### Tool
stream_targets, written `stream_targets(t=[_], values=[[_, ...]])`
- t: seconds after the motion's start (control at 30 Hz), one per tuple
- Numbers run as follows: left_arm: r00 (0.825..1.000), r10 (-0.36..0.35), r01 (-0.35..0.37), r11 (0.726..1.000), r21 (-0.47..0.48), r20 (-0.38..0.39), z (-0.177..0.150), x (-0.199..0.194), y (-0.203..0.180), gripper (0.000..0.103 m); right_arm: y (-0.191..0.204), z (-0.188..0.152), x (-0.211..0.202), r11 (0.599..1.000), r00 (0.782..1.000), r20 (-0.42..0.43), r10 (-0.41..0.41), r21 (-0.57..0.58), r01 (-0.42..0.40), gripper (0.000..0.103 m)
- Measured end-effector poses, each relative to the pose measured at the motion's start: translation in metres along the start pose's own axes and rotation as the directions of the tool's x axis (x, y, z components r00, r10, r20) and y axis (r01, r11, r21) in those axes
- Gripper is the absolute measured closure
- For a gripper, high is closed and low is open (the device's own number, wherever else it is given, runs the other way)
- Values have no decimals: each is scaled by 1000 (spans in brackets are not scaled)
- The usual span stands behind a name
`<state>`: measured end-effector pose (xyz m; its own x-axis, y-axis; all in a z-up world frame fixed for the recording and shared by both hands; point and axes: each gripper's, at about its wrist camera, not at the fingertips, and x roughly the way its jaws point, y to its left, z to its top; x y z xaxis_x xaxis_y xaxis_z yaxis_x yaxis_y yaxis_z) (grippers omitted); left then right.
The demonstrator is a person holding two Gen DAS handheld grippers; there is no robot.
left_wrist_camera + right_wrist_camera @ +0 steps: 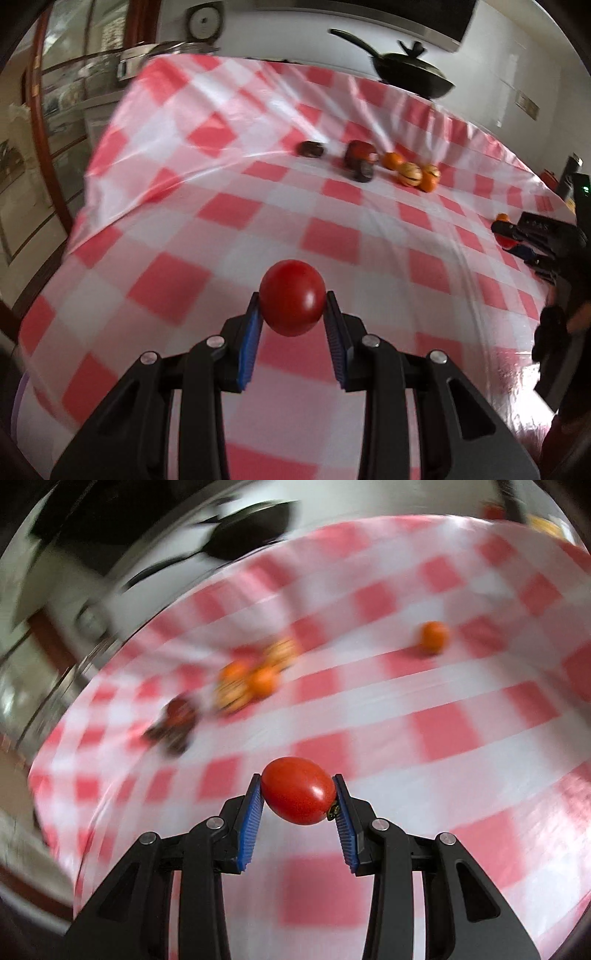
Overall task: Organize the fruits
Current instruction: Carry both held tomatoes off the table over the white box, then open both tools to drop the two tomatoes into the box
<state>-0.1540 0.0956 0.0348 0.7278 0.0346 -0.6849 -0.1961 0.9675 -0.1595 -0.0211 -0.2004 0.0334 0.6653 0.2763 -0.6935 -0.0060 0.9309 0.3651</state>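
The left claw [293, 301] is clenched on a round red tomato [292, 297], its blue ribbed pads [250, 339] pressing the fruit from either side, and it holds the tomato up over the desk [229, 206], which is covered by a red-and-white checked cloth. The right claw [298, 789] likewise grips an oval red tomato [298, 790] between its pads, with the dark stem end against the right-hand pad.

Ahead of the left claw, well apart across bare cloth, a loose row of fruit lies on the desk: a dark brown fruit [309, 148] on its own, then a dark red pair [360, 159] touching each other, then a cluster of small oranges [392, 160] with a striped yellow fruit [410, 173] among them. Nothing stands between the held tomato and that row. At the right edge of the left view the other claw shows as a black body [543, 236] with something orange just behind it.

In the right wrist view, which is heavily blurred, the same cluster appears to the upper left, dark fruits [173, 722] beside orange and striped ones [251, 681]. A single small orange [433, 636] sits alone to the upper right, well apart from them.

Beyond the far edge of the desk a black wok [410, 72] with a long handle and a lid stands against the wall. A glass-fronted cabinet [62, 110] is at the left.
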Motion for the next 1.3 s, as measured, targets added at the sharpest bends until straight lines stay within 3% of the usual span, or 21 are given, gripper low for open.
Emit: stream_targets(t=[0.37,0.57,0.7,0.87,0.97,1.07,1.17,1.3], values=[[992,124,-124,987,-106,-6,-29,-39,86,70,114,-83,-19,942,985,-114,130,-296,-159,65],[982,190,-190,975,-115,-8,-49,-67,121,70,167,-131,-35,866,970,-161,185,-439,-238,65],[972,235,-237,960,-151,-26,-68,-83,151,70,204,-167,-55,778,948,-191,255,-542,-318,65],[955,286,-297,935,-195,-83,-98,-93,184,70,241,-213,-79,638,913,-241,331,-655,-404,65],[940,314,-337,915,-223,-131,-123,-95,205,70,263,-253,-91,511,885,-292,362,-733,-450,65],[928,330,-365,897,-248,-172,-143,-92,220,70,278,-284,-96,411,860,-349,372,-769,-490,65],[920,325,-380,877,-294,-220,-164,-88,236,70,291,-322,-101,274,830,-418,369,-804,-527,65],[902,330,-412,851,-327,-277,-188,-79,251,69,300,-356,-93,165,807,-490,329,-812,-560,65]])
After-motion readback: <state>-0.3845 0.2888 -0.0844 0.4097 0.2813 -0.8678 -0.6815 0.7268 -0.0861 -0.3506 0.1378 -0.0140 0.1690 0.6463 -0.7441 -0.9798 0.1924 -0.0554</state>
